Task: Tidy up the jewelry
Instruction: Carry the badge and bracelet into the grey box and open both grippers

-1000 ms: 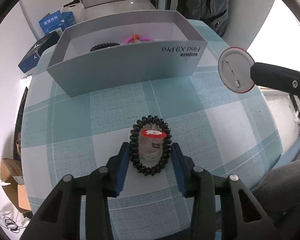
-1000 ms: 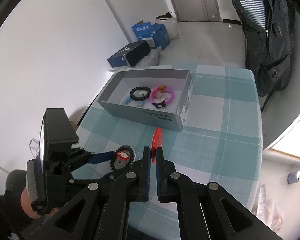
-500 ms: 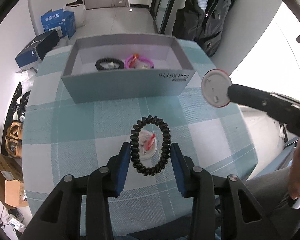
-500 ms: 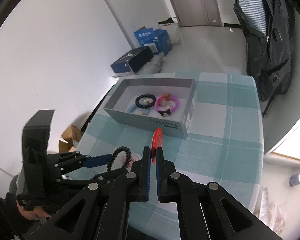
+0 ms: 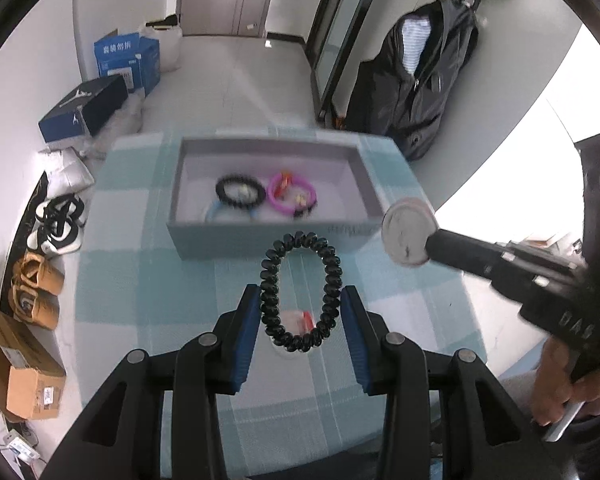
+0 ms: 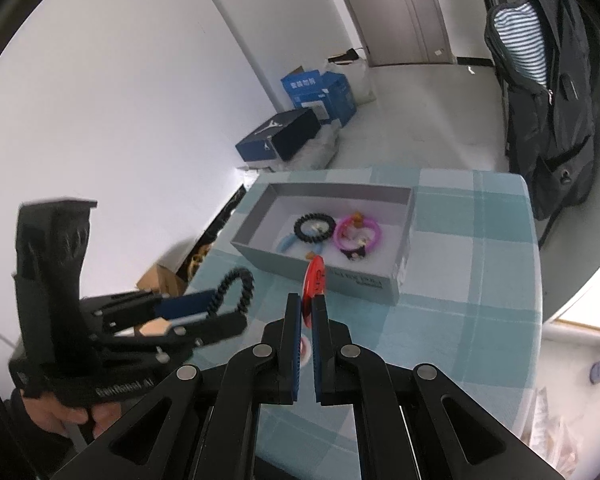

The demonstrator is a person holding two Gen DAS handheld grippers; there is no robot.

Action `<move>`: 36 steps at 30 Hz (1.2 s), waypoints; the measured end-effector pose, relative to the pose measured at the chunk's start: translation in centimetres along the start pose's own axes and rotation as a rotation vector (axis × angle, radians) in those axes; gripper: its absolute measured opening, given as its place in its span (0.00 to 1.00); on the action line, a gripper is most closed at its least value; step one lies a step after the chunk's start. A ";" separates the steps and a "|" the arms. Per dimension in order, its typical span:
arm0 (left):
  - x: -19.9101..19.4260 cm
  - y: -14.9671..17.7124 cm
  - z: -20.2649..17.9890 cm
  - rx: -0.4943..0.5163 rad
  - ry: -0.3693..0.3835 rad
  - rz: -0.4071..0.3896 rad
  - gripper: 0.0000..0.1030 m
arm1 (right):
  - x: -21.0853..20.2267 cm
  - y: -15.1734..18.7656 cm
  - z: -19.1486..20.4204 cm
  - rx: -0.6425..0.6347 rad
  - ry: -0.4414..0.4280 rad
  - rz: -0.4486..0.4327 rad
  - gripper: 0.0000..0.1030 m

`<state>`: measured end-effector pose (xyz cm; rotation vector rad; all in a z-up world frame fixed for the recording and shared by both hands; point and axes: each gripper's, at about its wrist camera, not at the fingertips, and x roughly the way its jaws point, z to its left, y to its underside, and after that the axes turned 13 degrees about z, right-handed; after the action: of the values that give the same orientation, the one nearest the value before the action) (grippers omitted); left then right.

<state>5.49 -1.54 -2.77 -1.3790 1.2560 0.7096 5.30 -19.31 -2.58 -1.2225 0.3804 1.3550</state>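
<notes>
Between the blue pads of the left gripper point(image 5: 300, 312) hangs a black coiled bracelet point(image 5: 299, 289), squeezed into a tall oval and lifted clear of the checked tablecloth point(image 5: 148, 280), above the middle of the table's near half. The jaws press on both its sides, so it counts as gripped rather than resting. Directly below it on the cloth lies a small clear packet with a red mark point(image 5: 298, 320), untouched for now.

Off toward the table's right edge, the right gripper point(image 6: 306, 308) is clamped tight on a round pin badge point(image 6: 315, 286), held edge-on; its red face shows in the right wrist view and its pale back in the left wrist view. It floats above the cloth just short of the box's front wall.

Further out, toward the table's far edge, stands the open grey box point(image 5: 376, 184). Inside it already lie a black beaded bracelet point(image 5: 241, 191), a pink bangle point(image 5: 293, 196) with small charms, and a light blue piece point(image 5: 220, 212) partly under the black one; blur hides finer detail.

By my reading the sorting is well past halfway: three pieces are stowed, two are in the air and need carrying over the front wall and releasing, and the packet on the cloth looks like the last thing left to collect, if it belongs with the rest.
</notes>
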 end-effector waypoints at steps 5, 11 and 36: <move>-1.0 -1.4 -0.1 0.012 0.008 -0.018 0.34 | -0.1 -1.4 0.3 0.002 -0.025 -0.010 0.04; -0.8 -3.1 0.7 -0.039 0.020 -0.009 0.34 | -0.3 -4.1 0.5 -0.024 -0.030 -0.016 0.04; 4.4 -9.7 3.4 -0.085 0.091 0.121 0.34 | 4.8 -10.2 -2.4 -0.006 -0.048 0.071 0.04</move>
<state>16.56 -1.07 -4.59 -1.4272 1.4044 0.7990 16.43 -16.41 -2.97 -1.1887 0.3888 1.4449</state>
